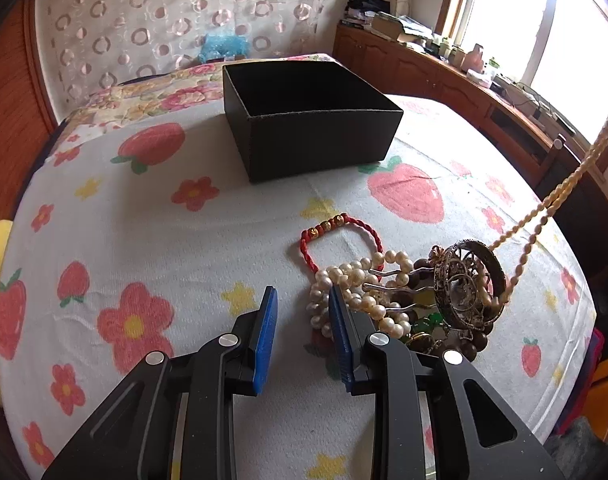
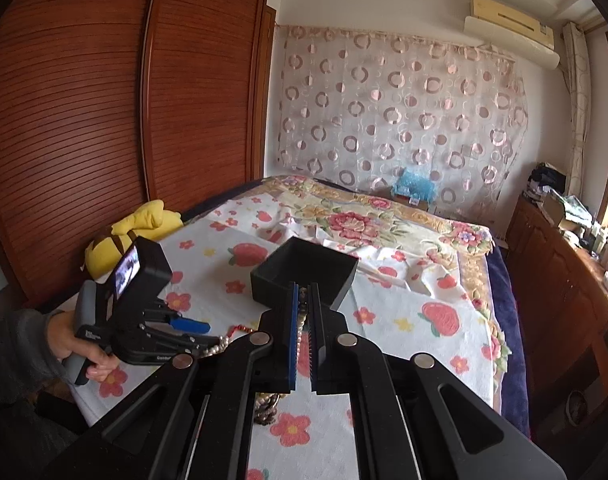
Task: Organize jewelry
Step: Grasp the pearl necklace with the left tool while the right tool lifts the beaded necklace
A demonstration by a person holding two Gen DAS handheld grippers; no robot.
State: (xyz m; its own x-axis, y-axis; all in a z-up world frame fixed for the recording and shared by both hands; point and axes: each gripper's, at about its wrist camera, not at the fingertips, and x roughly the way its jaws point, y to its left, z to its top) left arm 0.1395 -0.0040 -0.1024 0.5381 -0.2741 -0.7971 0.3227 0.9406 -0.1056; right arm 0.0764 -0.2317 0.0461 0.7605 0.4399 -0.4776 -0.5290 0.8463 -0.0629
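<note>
An open black box (image 1: 312, 120) stands on the strawberry-print cloth (image 1: 144, 220). In front of it lies a jewelry pile: a red braided bracelet (image 1: 344, 236), a white pearl strand (image 1: 344, 280), an ornate metal bangle (image 1: 470, 284) and dark wooden beads (image 1: 476, 344). My left gripper (image 1: 302, 292) hovers open just left of the pearls, with only cloth between its blue pads. My right gripper (image 2: 303, 286) is shut on a cream bead necklace (image 2: 303, 312). That necklace (image 1: 564, 192) runs taut up to the right from the bangle. The box (image 2: 304, 272) sits beyond the right gripper.
A yellow plush toy (image 2: 124, 232) lies at the bed's left edge by the wooden wardrobe (image 2: 84, 120). A cluttered wooden sideboard (image 1: 464, 80) runs along the right under the window. A person's hand (image 2: 76, 344) holds the left gripper's handle.
</note>
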